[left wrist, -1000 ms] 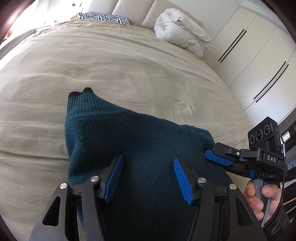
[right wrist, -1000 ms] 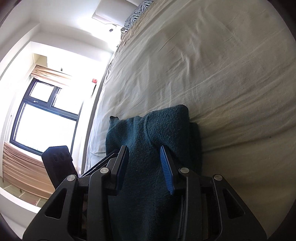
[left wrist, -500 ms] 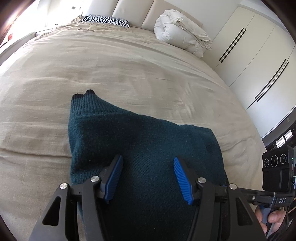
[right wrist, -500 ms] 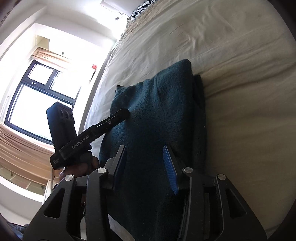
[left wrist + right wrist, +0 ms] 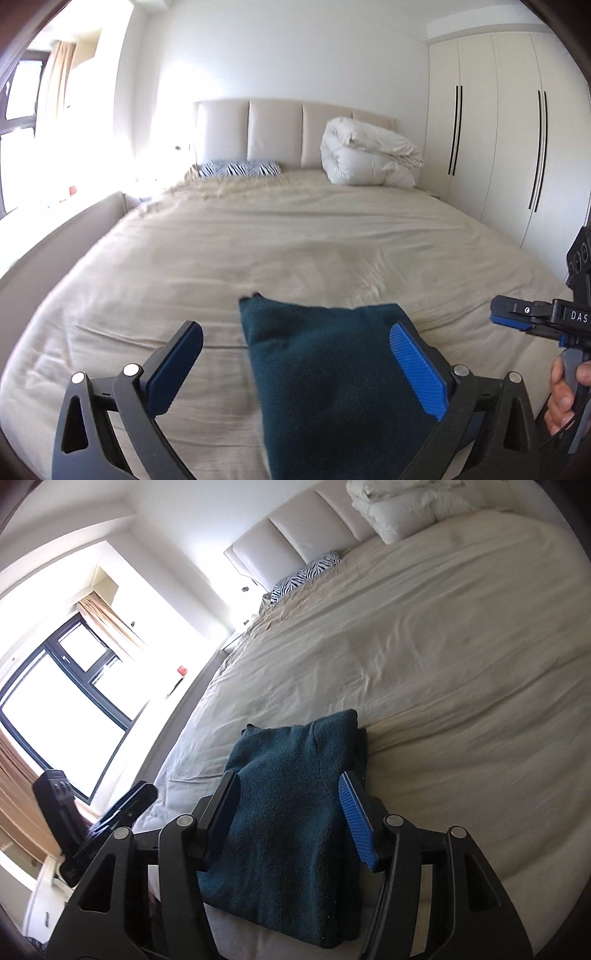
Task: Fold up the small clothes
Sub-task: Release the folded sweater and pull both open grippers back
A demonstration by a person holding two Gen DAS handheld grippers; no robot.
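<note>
I have just let go with both tools. The left hand-held gripper (image 5: 295, 369) has sprung wide and its jaws are opening, nothing pinched; the right hand-held gripper (image 5: 291, 816) is also opening, clear of the cloth. The folded dark teal knitted sweater (image 5: 332, 373) now lies flat on the beige bed sheet (image 5: 295, 236), just ahead of and below both tools. I judge this fold finished.

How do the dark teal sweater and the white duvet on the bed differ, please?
The sweater is dark teal knit, folded flat at the near edge; the duvet is white, puffy, bundled high against the headboard. Both rest untouched on the beige bed.
</note>
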